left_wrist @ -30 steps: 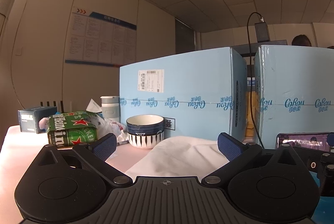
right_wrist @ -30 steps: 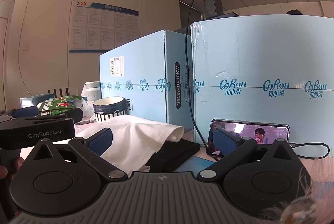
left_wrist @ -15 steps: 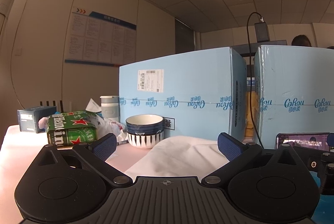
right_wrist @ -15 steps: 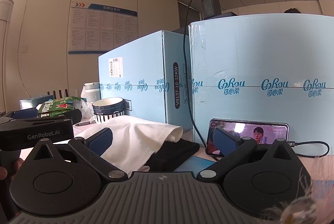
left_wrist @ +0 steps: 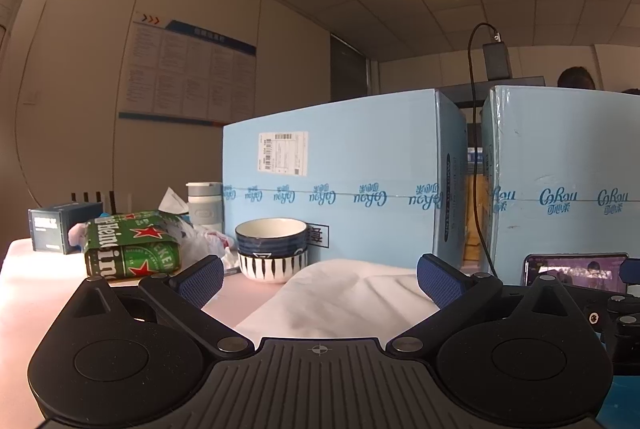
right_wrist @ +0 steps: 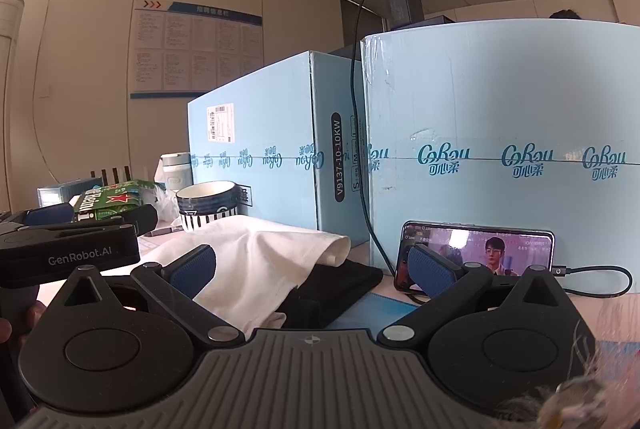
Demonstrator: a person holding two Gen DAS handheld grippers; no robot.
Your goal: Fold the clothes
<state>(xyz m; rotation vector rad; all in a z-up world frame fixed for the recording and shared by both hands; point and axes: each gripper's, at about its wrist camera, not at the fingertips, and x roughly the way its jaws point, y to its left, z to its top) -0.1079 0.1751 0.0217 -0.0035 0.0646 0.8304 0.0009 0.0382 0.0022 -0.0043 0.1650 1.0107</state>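
A white garment (left_wrist: 344, 293) lies rumpled on the table right in front of my left gripper (left_wrist: 318, 279), whose jaws stand wide open and empty just above it. In the right wrist view the white garment (right_wrist: 256, 253) drapes over a folded black garment (right_wrist: 336, 285). My right gripper (right_wrist: 316, 265) is wide open and empty, low over both. The left gripper's body (right_wrist: 68, 249) shows at the left of the right wrist view.
Two tall light-blue boxes (left_wrist: 344, 181) (right_wrist: 500, 149) stand close behind the clothes. A phone (right_wrist: 476, 253) with a cable leans on the right box. Stacked bowls (left_wrist: 272, 249), a green Heineken pack (left_wrist: 128, 249), a cup (left_wrist: 204, 205) and a small dark box (left_wrist: 60, 225) stand at the left.
The right gripper's view has shifted slightly to the right and closer to the boxes. The left gripper has barely moved. Both stay open.
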